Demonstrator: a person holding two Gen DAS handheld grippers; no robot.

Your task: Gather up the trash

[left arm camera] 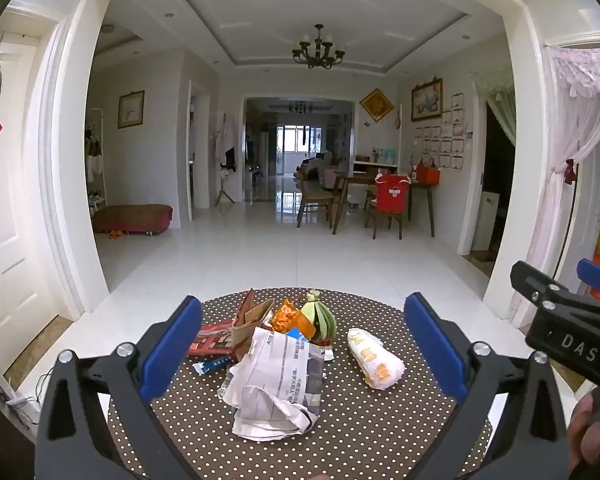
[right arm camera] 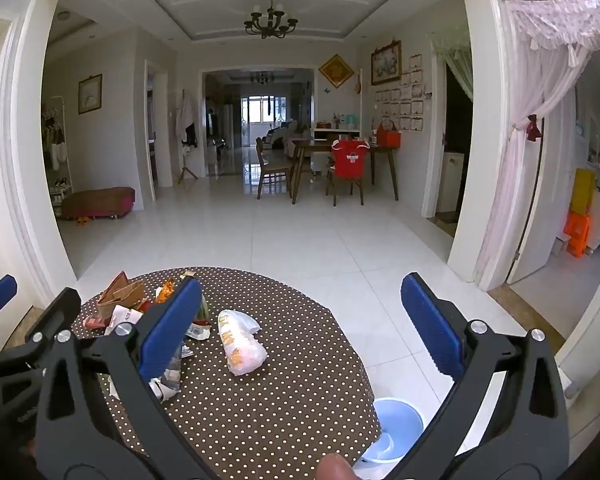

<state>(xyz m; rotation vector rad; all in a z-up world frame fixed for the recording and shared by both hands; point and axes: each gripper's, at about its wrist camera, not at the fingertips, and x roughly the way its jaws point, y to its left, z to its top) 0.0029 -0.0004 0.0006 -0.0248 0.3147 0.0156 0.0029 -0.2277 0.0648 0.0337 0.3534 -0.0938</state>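
Trash is heaped at the middle of the round polka-dot table (left arm camera: pixel 380 432): a crumpled newspaper (left arm camera: pixel 276 384) nearest, a brown paper bag (left arm camera: pixel 252 320) and an orange wrapper (left arm camera: pixel 286 314) at its twelve o'clock, a white printed bag (left arm camera: pixel 376 360) lying apart at three o'clock. The left gripper (left arm camera: pixel 304 344) and right gripper (right arm camera: pixel 300 320) both hover spread wide, holding nothing. Best, I judge, to straddle the newspaper's bulk before pinching, since loose sheets slip. A pale blue bin (right arm camera: pixel 396 428) sits on the floor by the table's edge, at five o'clock in the right wrist view. White glossy tiles run toward a far dining set.
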